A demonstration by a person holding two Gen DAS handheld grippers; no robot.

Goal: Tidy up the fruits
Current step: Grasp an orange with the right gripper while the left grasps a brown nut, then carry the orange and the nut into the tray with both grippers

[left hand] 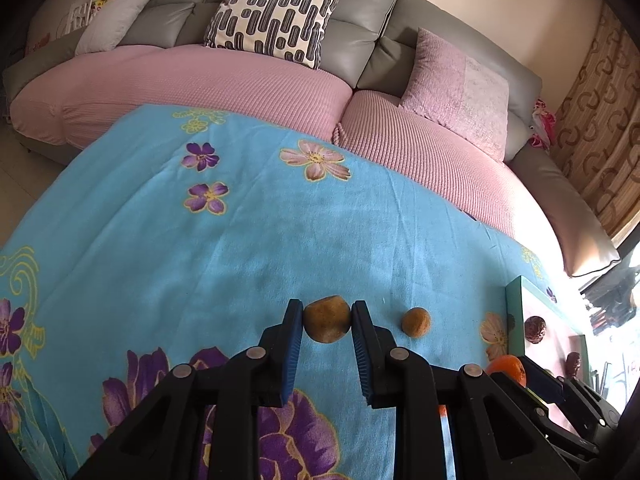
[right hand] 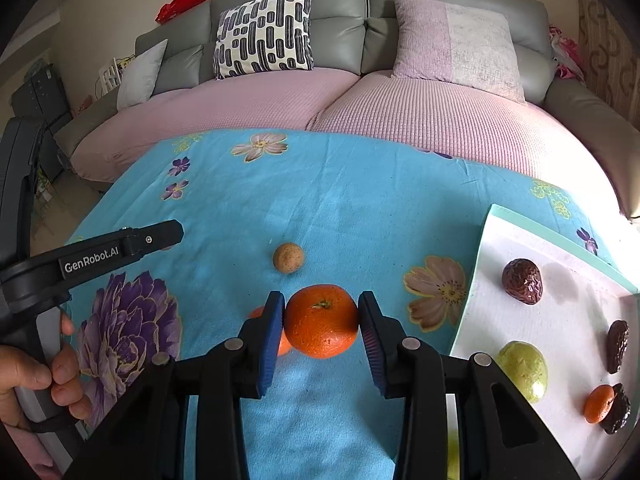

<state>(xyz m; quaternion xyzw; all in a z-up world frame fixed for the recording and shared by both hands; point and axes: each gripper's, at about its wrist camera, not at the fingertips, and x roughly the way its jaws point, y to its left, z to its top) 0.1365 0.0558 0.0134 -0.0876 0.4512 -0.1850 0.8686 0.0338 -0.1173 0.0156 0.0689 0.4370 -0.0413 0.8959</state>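
- The right gripper [right hand: 321,320] has a large orange [right hand: 321,321] clamped between its blue pads, both pads pressed against its sides, stem end facing up, over the blue flowered cloth [right hand: 360,208].
- Just behind the left pad a second orange fruit [right hand: 256,312] peeks out, mostly hidden.
- A small brown speckled fruit [right hand: 288,257] sits alone on the cloth a little beyond the gripped orange.
- The left gripper [left hand: 327,320] is closed on a bigger brown fruit [left hand: 327,319], pads touching either side; whether it is lifted or resting on the cloth I cannot tell.
- To the right lies a white tray [right hand: 560,320] with a mint-green rim, holding two dark wrinkled fruits [right hand: 522,281], a yellow-green fruit [right hand: 522,368], and a small orange one [right hand: 598,403] touching another dark piece [right hand: 618,410].
- A person's hand [right hand: 36,376] grips the left gripper's handle at the near left.
- Behind the table runs a grey sofa [right hand: 340,12] with pink seat covers and cushions.
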